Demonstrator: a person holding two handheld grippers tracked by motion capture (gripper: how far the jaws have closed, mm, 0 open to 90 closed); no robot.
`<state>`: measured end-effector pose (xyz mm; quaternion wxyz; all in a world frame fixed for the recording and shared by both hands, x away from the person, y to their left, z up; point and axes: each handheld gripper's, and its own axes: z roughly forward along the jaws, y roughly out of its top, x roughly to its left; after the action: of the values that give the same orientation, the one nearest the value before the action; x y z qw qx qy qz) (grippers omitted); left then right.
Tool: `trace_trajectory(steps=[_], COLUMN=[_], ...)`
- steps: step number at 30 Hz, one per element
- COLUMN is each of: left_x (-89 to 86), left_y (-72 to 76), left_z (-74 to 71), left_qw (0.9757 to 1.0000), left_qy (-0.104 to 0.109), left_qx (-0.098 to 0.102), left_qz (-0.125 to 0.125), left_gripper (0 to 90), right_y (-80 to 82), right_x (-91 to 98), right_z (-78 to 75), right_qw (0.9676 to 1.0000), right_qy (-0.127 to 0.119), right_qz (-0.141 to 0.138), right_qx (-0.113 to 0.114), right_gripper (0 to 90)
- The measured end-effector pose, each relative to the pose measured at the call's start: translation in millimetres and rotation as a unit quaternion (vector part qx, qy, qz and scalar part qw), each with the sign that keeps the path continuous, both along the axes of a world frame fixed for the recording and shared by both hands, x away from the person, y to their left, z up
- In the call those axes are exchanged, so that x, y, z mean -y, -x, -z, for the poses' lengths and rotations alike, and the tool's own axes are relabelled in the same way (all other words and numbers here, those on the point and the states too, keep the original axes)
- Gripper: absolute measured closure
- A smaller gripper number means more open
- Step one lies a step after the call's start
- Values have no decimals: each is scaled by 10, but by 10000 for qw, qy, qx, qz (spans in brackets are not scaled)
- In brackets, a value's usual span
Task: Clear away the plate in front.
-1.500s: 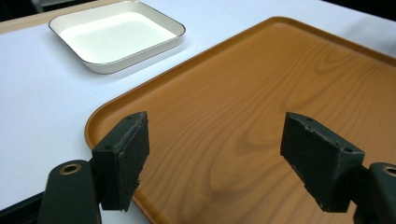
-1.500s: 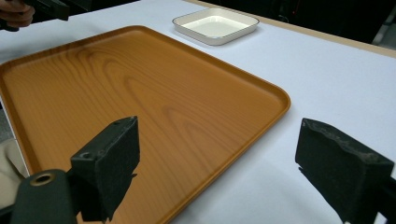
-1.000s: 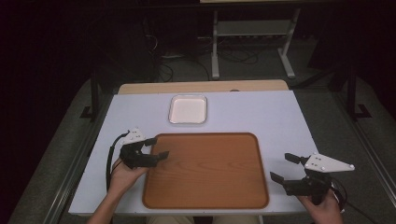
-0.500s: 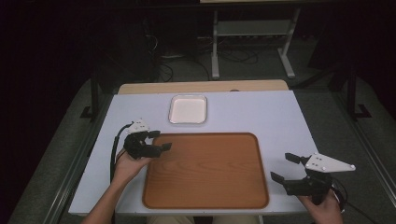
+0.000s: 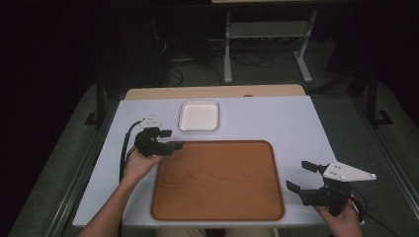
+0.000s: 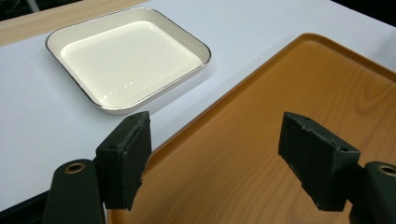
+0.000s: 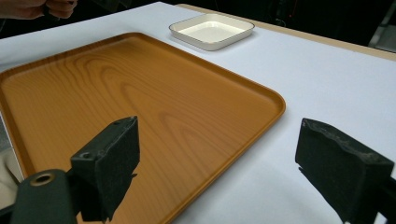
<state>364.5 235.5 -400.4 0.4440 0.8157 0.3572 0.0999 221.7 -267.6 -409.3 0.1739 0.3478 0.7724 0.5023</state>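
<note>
In the high view, the left gripper (image 5: 170, 139) sits left of centre, over the upper left corner of the wooden tray (image 5: 217, 180), its jaws spread apart and holding nothing. The white dish (image 5: 199, 115) lies just above that corner, near the top middle of the pale surface (image 5: 276, 123), close to the tray but apart from it. The right gripper (image 5: 301, 176) hovers at the lower right, just beside the tray's right edge, jaws likewise released and empty. In the left gripper view the dish (image 6: 126, 58) fills the upper left. No writing or label can be read on any item.
</note>
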Motion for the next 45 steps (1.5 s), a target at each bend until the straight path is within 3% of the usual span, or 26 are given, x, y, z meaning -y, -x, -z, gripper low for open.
trace_trajectory(steps=[16,30,45], left_x=[25,48,70], left_y=[-285,-565,-782], left_z=[-117,-103,-139], left_qw=[9999,9993,9988], left_qy=[-109,-158,-188], left_qx=[-114,-310,-377], left_qz=[-68,-115,-245], left_gripper=[261,277,286], right_y=[-7,-15,-22], right_x=[-3,13,34], right_z=[11,23,21], right_qw=[10000,10000,9999], right_qy=[22,16,-14], right_qz=[6,61,119], right_qx=[-15,-48,-50], right_gripper=[130,130,131])
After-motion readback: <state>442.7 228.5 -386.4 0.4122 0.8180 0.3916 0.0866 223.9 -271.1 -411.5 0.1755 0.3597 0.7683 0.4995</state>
